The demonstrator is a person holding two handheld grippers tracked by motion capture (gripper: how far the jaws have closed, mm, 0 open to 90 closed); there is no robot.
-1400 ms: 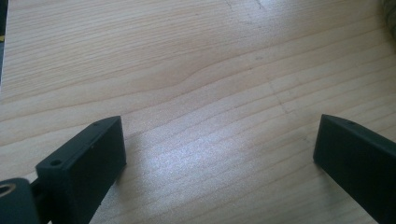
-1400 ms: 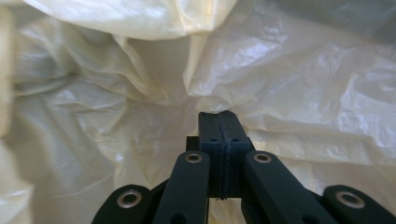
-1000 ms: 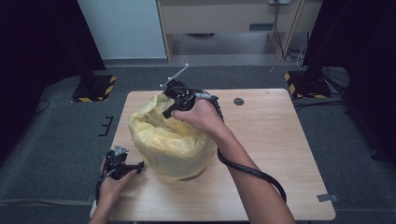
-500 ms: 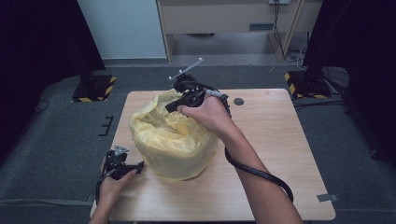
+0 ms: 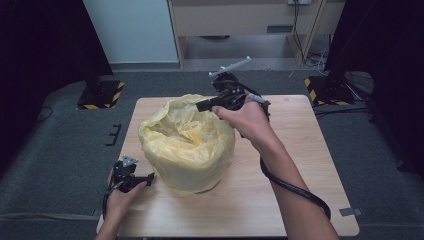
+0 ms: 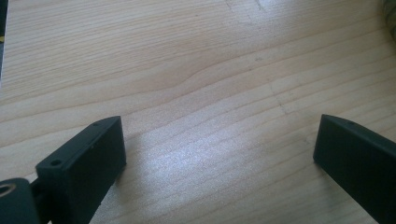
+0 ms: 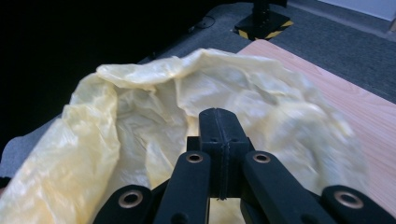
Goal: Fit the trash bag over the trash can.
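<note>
A large yellow plastic bag (image 5: 187, 145) stands on the wooden table (image 5: 300, 165) with its mouth open upward. My right gripper (image 5: 201, 105) hovers over the bag's far right rim, pointing left. In the right gripper view its jaws (image 7: 219, 116) are pressed together with nothing seen between them, and the crumpled bag (image 7: 140, 107) lies beyond. My left gripper (image 5: 149, 176) rests by the bag's front left base. Its jaws (image 6: 218, 123) stand wide apart over bare wood (image 6: 187, 70).
A black cable (image 5: 290, 185) trails from the right gripper along the forearm. Stand bases with yellow-black stripes sit on the grey floor at the far left (image 5: 100, 95) and far right (image 5: 325, 90). A wooden cabinet (image 5: 240, 20) stands behind the table.
My right hand and its gripper have moved right and upward from the bag's far rim. The left hand has stayed put.
</note>
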